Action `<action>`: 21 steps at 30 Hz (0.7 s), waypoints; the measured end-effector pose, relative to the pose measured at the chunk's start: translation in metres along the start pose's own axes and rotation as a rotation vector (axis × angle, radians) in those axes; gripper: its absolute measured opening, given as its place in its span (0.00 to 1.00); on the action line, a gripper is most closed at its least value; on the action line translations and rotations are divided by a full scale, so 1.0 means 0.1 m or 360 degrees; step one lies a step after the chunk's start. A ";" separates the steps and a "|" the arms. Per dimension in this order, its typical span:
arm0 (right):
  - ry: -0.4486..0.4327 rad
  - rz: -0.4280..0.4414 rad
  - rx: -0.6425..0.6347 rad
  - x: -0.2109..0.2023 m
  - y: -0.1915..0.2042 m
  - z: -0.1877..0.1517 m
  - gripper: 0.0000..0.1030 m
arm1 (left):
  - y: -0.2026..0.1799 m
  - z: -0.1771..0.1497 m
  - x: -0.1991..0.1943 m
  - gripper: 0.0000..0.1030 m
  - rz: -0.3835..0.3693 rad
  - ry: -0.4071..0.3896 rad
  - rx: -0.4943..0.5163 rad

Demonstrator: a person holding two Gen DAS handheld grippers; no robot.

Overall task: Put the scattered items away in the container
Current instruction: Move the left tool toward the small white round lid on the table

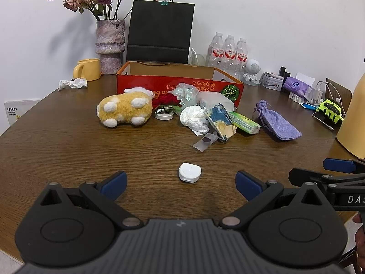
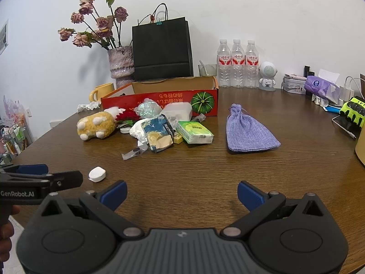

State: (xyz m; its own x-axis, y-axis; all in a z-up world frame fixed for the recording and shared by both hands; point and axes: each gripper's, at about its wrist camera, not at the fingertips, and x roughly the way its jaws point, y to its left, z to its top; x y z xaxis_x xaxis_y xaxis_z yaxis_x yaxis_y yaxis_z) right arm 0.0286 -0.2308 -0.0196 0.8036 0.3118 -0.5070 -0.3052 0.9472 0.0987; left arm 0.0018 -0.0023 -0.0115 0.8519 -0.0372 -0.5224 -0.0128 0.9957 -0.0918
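Jaws on both your grippers, left (image 1: 181, 183) and right (image 2: 181, 194), are wide apart and hold nothing above the table (image 1: 68, 148); toys sit by the box (image 1: 180, 84).

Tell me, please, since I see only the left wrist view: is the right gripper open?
Observer: Yes, the right gripper is open, with nothing between its fingers.
Operator: Thank you. Is any item hidden from me?
Observer: A small yellow packet lies between the carton and the tissue pack.
Operator: And further left?
Observer: A cluttered shelf stands beyond the table edge.
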 end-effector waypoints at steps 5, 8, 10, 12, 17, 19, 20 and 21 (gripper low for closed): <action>0.0007 -0.0002 0.0002 0.01 0.00 0.00 1.00 | 0.00 0.01 0.03 1.00 -0.0012 0.0032 -0.0002; 0.0018 -0.0002 0.0004 0.03 0.00 0.00 1.00 | -0.01 0.01 0.11 1.00 -0.0042 0.0095 -0.0017; 0.0027 -0.0002 0.0002 0.03 0.00 0.01 1.00 | -0.02 0.02 0.17 1.00 -0.0061 0.0118 -0.0025; 0.0035 -0.0009 -0.0003 0.05 -0.01 0.01 1.00 | -0.03 0.04 0.21 0.98 -0.0067 0.0117 -0.0015; 0.0057 -0.0029 -0.0010 0.15 -0.04 0.09 1.00 | -0.08 0.09 0.33 0.85 -0.0050 0.0133 0.0035; 0.0067 -0.0024 -0.0015 0.21 -0.04 0.14 1.00 | -0.09 0.11 0.39 0.74 -0.0051 0.0151 0.0045; 0.0071 -0.0021 -0.0017 0.24 -0.04 0.16 1.00 | -0.09 0.11 0.41 0.72 -0.0057 0.0158 0.0048; 0.0075 -0.0019 -0.0021 0.27 -0.04 0.17 1.00 | -0.09 0.11 0.42 0.66 -0.0060 0.0164 0.0050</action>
State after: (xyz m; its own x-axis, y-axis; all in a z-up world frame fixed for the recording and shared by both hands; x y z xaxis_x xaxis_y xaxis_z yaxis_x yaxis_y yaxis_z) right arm 0.0607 -0.2251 -0.0188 0.7822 0.2964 -0.5479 -0.3028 0.9496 0.0814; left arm 0.0439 -0.0123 -0.0234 0.7929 -0.0814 -0.6039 0.0359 0.9956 -0.0870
